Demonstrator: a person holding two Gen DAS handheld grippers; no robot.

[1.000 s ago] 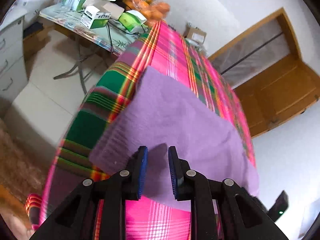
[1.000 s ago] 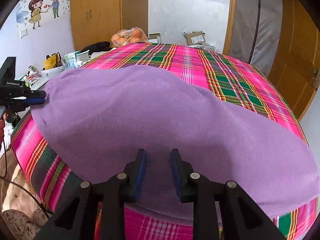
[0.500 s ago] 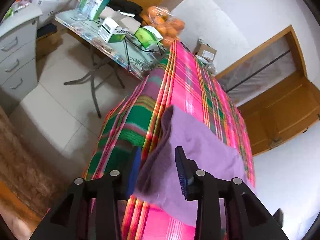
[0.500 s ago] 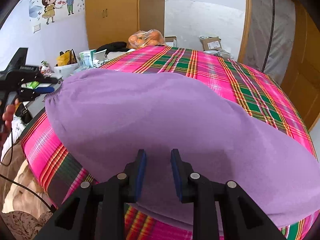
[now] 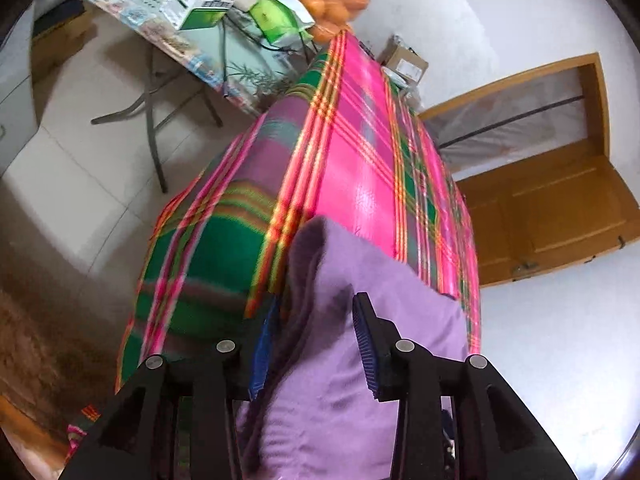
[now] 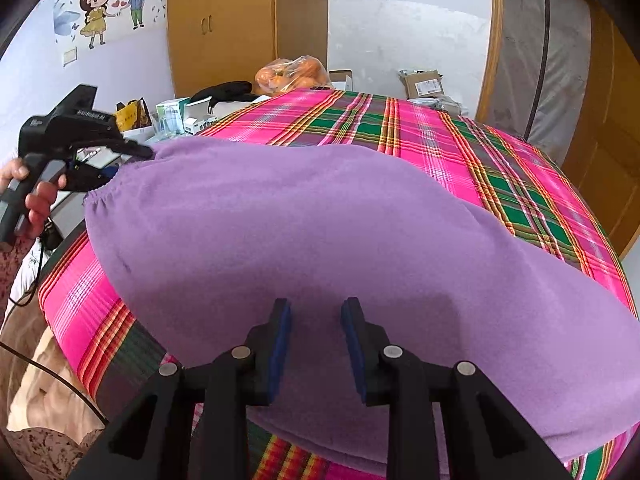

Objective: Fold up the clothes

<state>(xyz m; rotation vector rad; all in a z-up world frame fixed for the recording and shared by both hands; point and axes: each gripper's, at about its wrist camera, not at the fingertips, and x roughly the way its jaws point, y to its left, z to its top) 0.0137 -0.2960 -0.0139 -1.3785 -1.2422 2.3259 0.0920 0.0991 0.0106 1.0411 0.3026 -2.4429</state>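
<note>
Spread across the bed's pink-and-green plaid blanket point(image 6: 420, 136): purple garment point(image 6: 320, 232). Left hand-held gripper point(image 5: 316, 344) parted around the garment's bunched corner at the bed edge, pads not pressed together. Right hand-held gripper point(image 6: 316, 344) parted narrowly above the near hem, gripping nothing. Cluttered desk point(image 5: 192, 52) beyond the bed.

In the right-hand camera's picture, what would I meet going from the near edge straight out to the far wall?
Right gripper → purple garment → plaid bedcover → bag of oranges → wooden wardrobe.
</note>
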